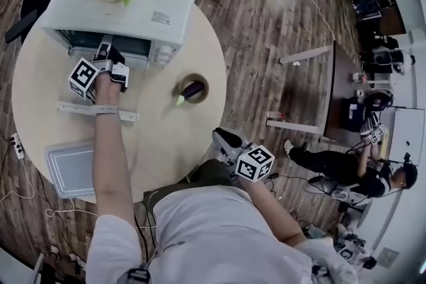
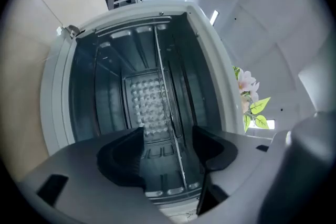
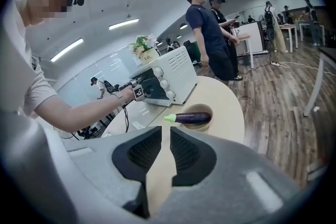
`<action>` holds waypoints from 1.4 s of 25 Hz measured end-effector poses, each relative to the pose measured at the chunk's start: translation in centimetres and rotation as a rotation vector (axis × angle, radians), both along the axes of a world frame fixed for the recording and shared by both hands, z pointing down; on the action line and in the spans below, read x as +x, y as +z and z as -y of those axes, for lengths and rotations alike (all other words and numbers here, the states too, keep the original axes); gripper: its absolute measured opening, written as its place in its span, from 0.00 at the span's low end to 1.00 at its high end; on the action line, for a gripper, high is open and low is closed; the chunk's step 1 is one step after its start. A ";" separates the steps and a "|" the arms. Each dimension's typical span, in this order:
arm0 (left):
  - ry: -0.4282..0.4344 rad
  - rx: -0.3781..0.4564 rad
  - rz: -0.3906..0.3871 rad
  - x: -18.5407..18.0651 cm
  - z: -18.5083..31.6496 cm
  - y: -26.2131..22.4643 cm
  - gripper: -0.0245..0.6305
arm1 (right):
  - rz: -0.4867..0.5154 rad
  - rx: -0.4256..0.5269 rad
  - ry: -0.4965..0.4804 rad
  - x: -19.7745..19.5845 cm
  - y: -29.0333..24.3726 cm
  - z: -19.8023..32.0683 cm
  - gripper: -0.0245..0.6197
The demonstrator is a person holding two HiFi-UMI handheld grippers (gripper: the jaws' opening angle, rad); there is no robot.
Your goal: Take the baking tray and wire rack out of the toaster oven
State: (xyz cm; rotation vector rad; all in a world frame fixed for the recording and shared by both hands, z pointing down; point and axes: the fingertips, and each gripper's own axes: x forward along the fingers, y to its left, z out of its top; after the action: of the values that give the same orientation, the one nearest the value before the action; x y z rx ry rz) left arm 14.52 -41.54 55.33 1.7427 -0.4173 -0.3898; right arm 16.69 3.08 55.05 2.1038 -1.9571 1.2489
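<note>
Two tongs are in play, and only one is working. Your left gripper (image 2: 168, 147) points level into the open mouth of the toaster oven (image 1: 143, 0). Its jaws are spread wide and hold nothing. The wire rack (image 2: 167, 102) shows edge-on as a thin line running between the two jaws, so you are rolled to straddle it, one pad on each face. Neither pad presses on it, and I can't tell whether your tips have reached its front bar.

Your right gripper (image 3: 165, 139) hangs off the near edge of the table (image 1: 173, 136), close to your body. Its jaws are drawn almost together with a thin gap, and it is empty.

Farther out, the baking tray (image 1: 70, 169) lies flat on the table's near-left part, well apart from the oven, so that half looks done. The rack is the step in hand.

Next, I'd ease the left gripper in until the front bar sits between the pads, then close firmly. Draw the rack straight back along its rails and keep it level so it doesn't jam.
</note>
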 end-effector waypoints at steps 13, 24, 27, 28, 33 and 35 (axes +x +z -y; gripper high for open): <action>0.019 -0.012 -0.119 2.8 0.9 -0.7 0.12 | -0.025 -0.025 0.048 1.2 -0.5 0.1 0.11; 0.034 -0.051 -0.207 2.1 -0.9 -2.6 0.06 | -0.027 -0.007 0.026 0.3 -0.9 0.3 0.11; 0.032 -0.041 -0.192 1.3 -1.2 -2.2 0.06 | -0.030 -0.003 0.022 0.4 -0.8 0.2 0.11; 0.034 -0.047 -0.205 1.2 -1.5 -2.4 0.06 | -0.030 -0.001 0.019 0.3 -0.9 0.2 0.11; 0.036 -0.050 -0.195 0.0 -2.3 -2.2 0.06 | -0.026 0.015 -0.004 0.0 -0.9 0.5 0.11; 0.036 -0.050 -0.198 -0.5 -2.8 -2.2 0.06 | -0.024 0.020 -0.016 -0.3 -0.9 0.6 0.11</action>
State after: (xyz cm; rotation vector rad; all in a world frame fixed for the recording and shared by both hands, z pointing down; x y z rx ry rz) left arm 14.04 -38.79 53.08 1.6425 -0.2507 -0.5163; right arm 16.41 2.52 54.20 2.0970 -1.9814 1.2014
